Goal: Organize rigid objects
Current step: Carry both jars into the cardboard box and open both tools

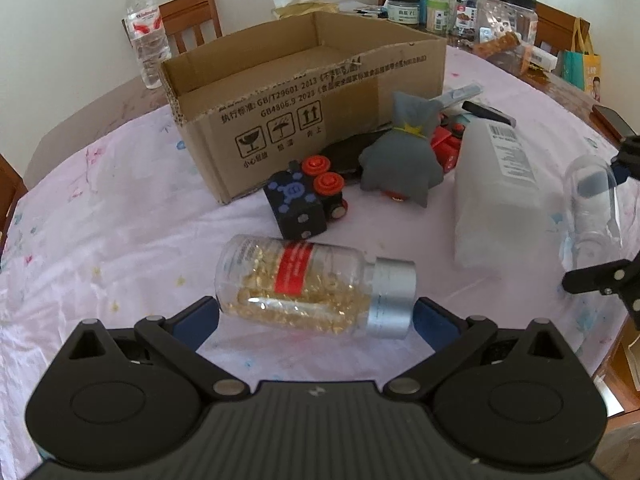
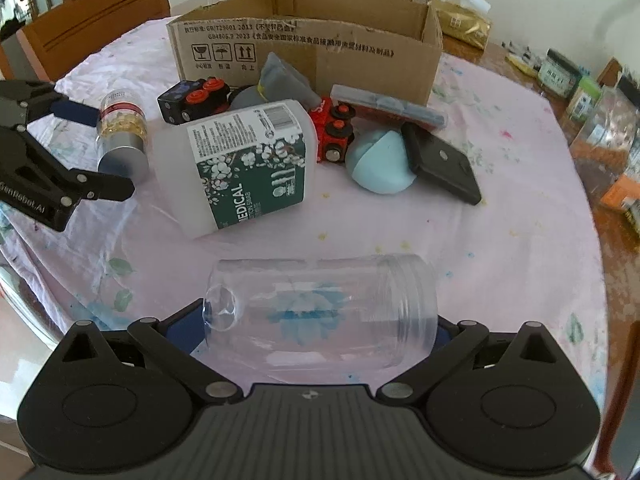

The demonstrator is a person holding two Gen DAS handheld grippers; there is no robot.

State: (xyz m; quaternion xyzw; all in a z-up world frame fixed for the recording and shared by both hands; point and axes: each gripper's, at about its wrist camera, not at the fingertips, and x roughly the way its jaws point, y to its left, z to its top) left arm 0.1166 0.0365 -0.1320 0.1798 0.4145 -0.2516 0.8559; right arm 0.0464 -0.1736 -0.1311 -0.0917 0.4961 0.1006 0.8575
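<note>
Left claw [image 1: 316, 316] spans capsule bottle [image 1: 312, 290] endwise; right claw [image 2: 320, 330] spans clear jar [image 2: 324, 316].

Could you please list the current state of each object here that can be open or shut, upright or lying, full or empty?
capsule bottle: lying, silver cap on, between the left gripper's fingers
clear jar: lying, lidless, empty, between the right gripper's fingers
cotton swab container: lying on its side
cardboard box: open-topped, upright
water bottle: upright, capped
</note>
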